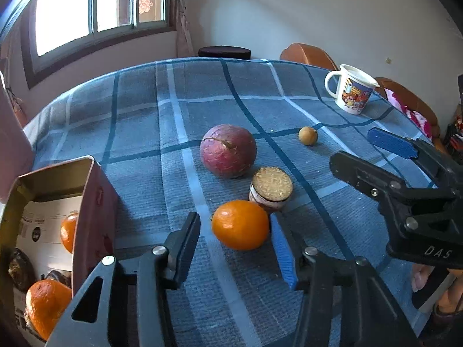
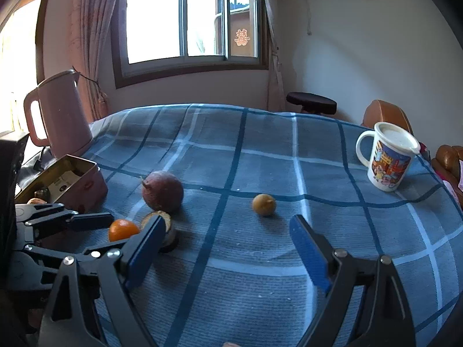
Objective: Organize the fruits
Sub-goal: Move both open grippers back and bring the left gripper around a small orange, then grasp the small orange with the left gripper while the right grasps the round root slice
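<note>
Presently: left tongs (image 1: 235, 245) straddle a mandarin (image 1: 239, 224) on the checked desk (image 1: 144, 133), pads seemingly not yet pressing. Right tongs (image 2: 228, 248) gape wide, empty. Tin box (image 1: 86, 202) holds two more mandarins.

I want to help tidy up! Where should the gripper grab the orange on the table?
Probably around the middle of the orange, one pad on each side. It is round, so its widest part gives the best hold. Come from the near side, where the left gripper already straddles it; the jar crowds its far side.
</note>
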Demonstrator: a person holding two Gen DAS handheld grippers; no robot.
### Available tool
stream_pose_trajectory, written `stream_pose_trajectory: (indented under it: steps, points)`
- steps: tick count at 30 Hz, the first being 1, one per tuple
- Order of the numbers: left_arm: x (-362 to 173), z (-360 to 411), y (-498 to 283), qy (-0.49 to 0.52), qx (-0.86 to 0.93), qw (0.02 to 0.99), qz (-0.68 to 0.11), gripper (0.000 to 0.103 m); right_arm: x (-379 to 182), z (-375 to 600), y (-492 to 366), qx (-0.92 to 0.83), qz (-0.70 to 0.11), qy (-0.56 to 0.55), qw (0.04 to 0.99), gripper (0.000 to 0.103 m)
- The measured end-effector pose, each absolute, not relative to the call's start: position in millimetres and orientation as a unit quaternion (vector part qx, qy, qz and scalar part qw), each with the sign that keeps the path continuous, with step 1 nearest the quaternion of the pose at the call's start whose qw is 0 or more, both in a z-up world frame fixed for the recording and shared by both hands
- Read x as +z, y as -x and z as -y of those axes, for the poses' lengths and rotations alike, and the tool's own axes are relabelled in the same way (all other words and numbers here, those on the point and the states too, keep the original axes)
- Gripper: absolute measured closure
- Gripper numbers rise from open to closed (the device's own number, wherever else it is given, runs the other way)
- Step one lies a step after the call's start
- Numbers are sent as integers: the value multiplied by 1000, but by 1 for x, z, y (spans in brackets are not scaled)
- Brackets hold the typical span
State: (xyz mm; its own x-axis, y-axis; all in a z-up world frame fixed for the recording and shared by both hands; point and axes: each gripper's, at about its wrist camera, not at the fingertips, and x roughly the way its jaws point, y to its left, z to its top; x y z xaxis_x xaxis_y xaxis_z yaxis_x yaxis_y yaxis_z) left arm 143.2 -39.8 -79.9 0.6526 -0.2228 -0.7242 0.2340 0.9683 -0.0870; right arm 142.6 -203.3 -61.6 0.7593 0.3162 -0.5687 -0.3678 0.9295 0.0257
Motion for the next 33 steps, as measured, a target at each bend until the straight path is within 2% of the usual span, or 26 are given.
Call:
stream_pose_trajectory:
  steps: [3, 12, 14, 16, 18, 27, 33]
  points:
    - [-79, 38, -144, -3, -141, 907, -397, 60, -62, 199, -143, 184, -296, 44, 936, 13]
    - [-75, 17, -147, 17, -110, 916, -385, 61, -65, 178, -146, 192, -309, 55, 930, 15]
    - [-74, 11, -148, 23, -103, 918, -382, 61, -66, 173, -148, 195, -313, 55, 928, 17]
    - [-73, 5, -150, 28, -97, 919, -380, 61, -67, 168, -150, 197, -318, 57, 926, 26]
    - [-73, -3, -151, 39, -95, 920, -379, 61, -69, 162, -152, 202, -326, 62, 921, 29]
    - [-73, -15, -152, 58, -88, 920, -377, 61, -77, 147, -157, 221, -351, 89, 905, 33]
    - [-74, -16, -153, 66, -84, 919, -379, 61, -86, 139, -163, 231, -376, 101, 892, 44]
